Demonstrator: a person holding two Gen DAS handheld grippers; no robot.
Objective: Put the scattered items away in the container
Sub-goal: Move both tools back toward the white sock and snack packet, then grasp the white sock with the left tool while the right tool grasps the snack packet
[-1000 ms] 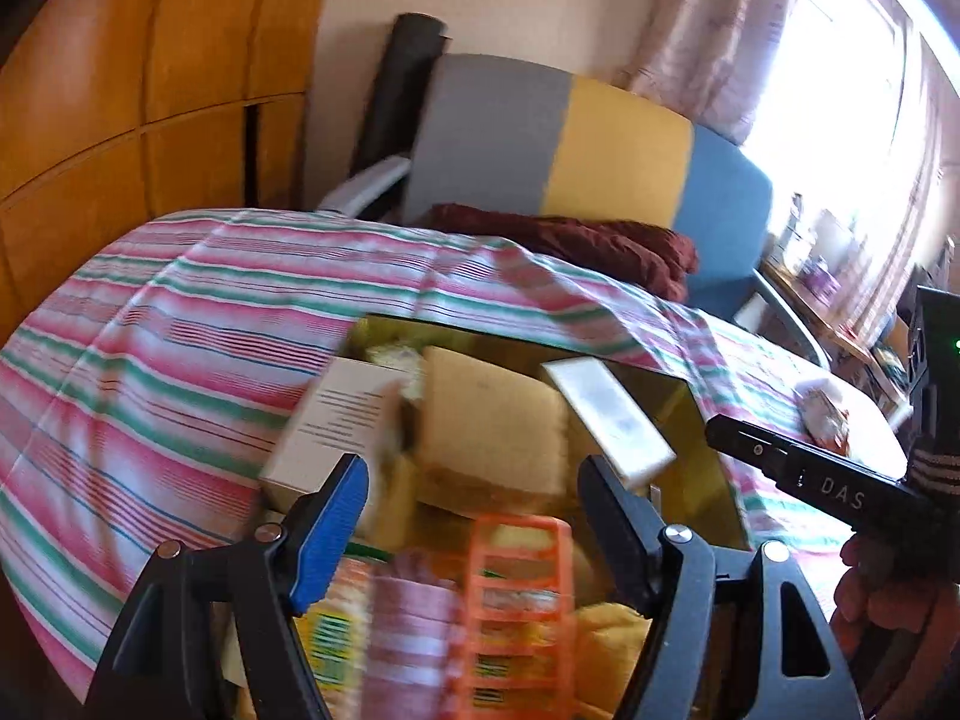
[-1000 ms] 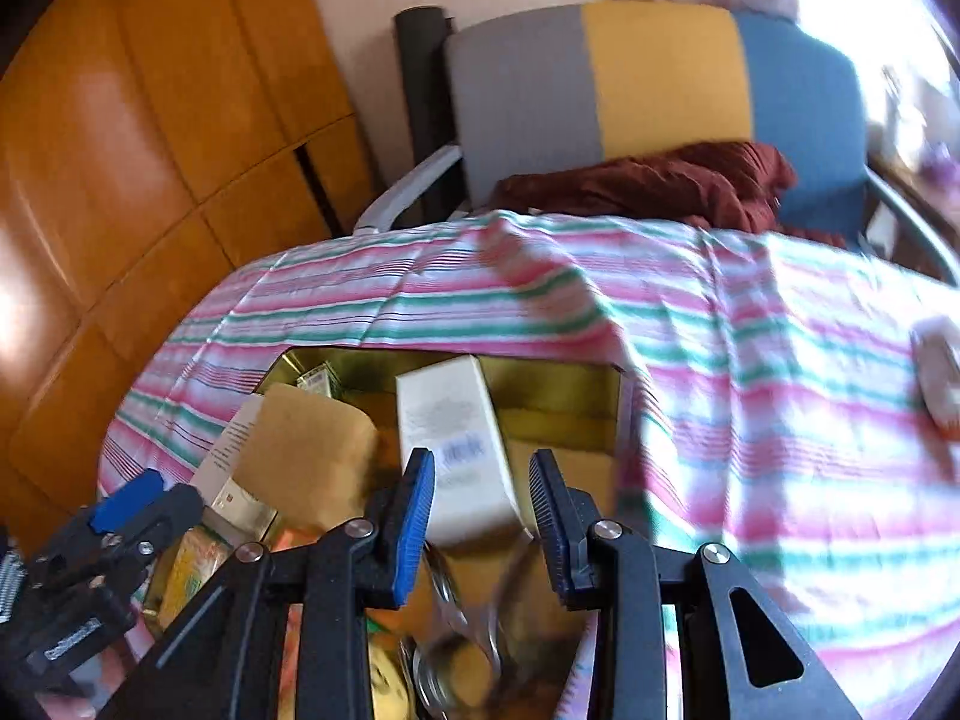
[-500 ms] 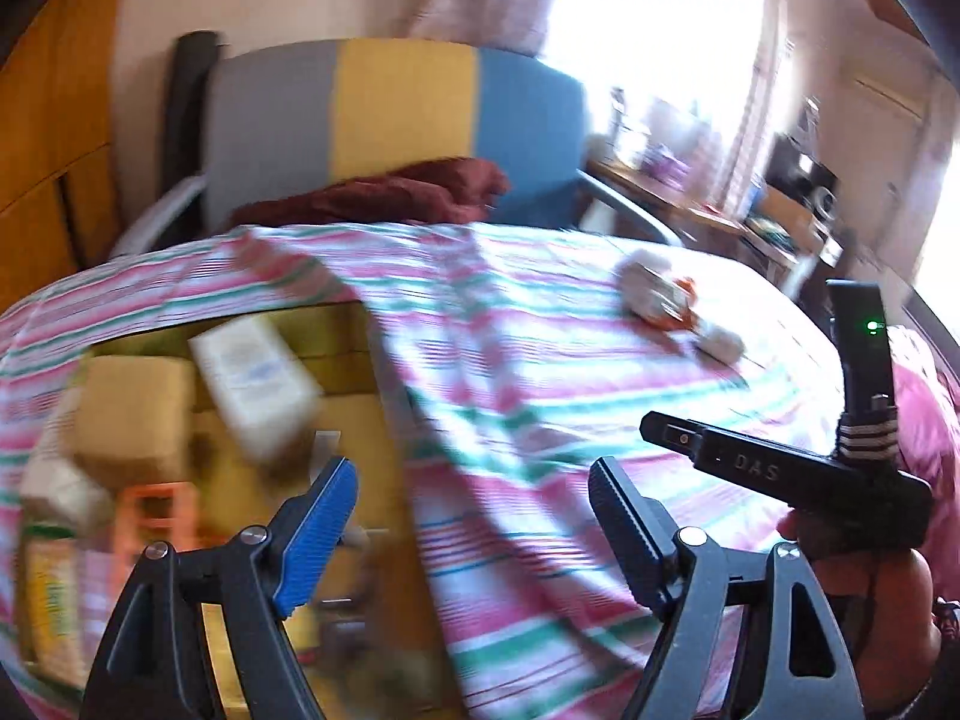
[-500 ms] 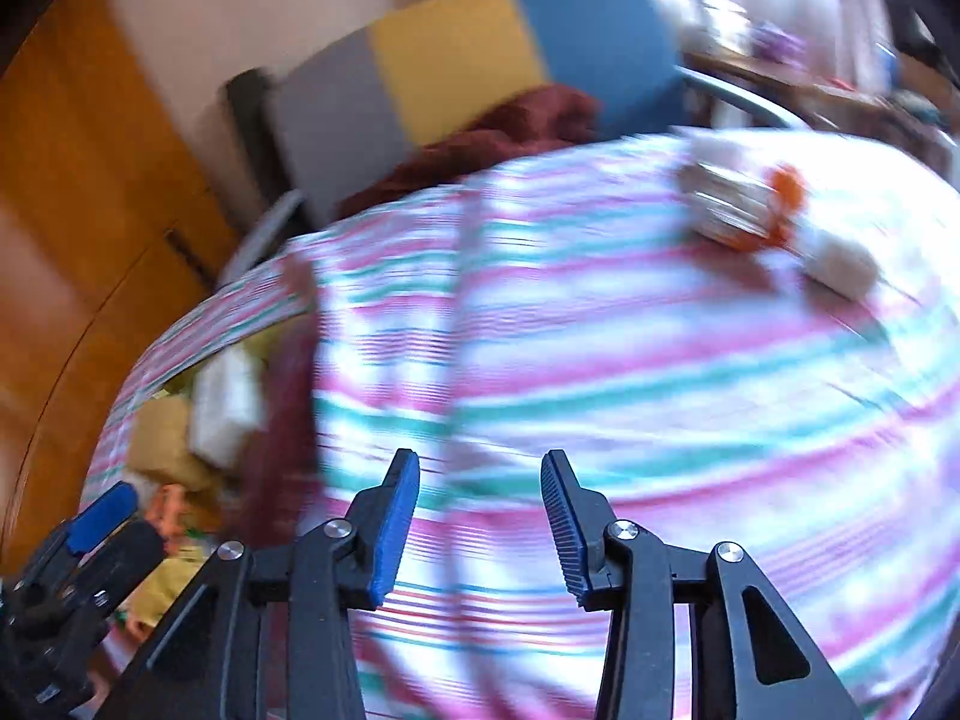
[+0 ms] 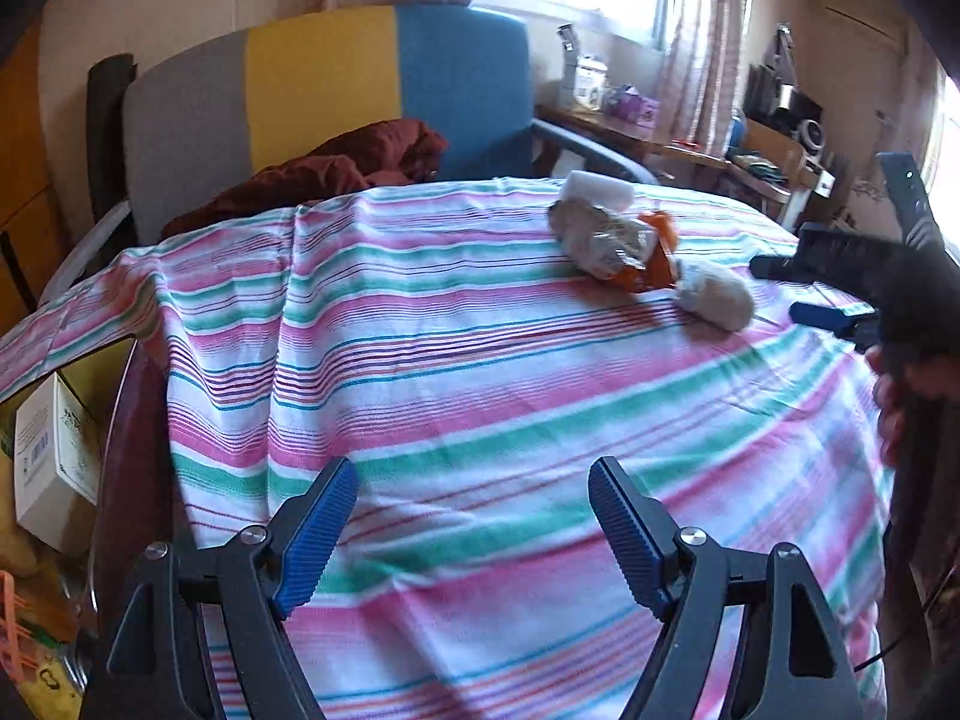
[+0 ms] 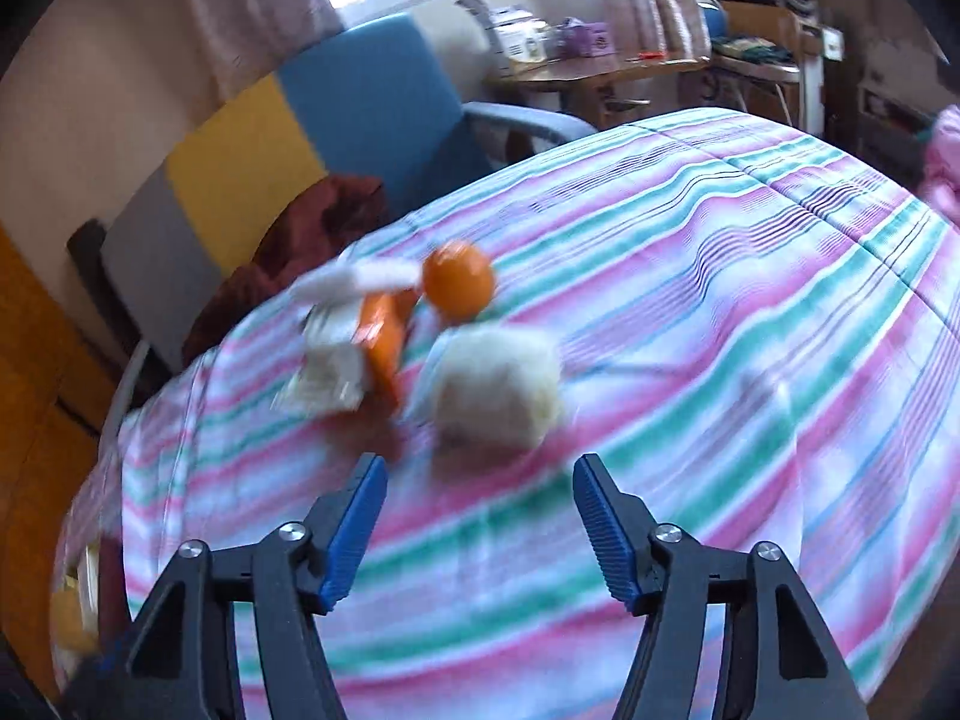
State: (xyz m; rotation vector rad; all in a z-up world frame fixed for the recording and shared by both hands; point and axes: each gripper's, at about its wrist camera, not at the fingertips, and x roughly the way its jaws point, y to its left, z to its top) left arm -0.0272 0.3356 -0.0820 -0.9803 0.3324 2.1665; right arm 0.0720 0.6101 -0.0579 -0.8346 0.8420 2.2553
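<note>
- Both views have swung away from the container at the left edge and now look across the striped cloth on the desk.
- One second ago the container filled the middle of both views; now only its corner shows at the far left of the left view, with a white box inside.
- Behind the desk stands a chair in grey, yellow and blue, with a dark red cloth on its seat.
- Left tongs are spread wide over bare cloth, with nothing between them.
- Right tongs have just been opening and now stand apart, with nothing between them; earlier they were nearly pressed together.
- Scattered items lie near each other on the cloth just ahead of the right tongs: a pale fluffy lump, a crinkly packet with an orange part, a white block, and an orange ball.
- The right view is blurry.
</note>
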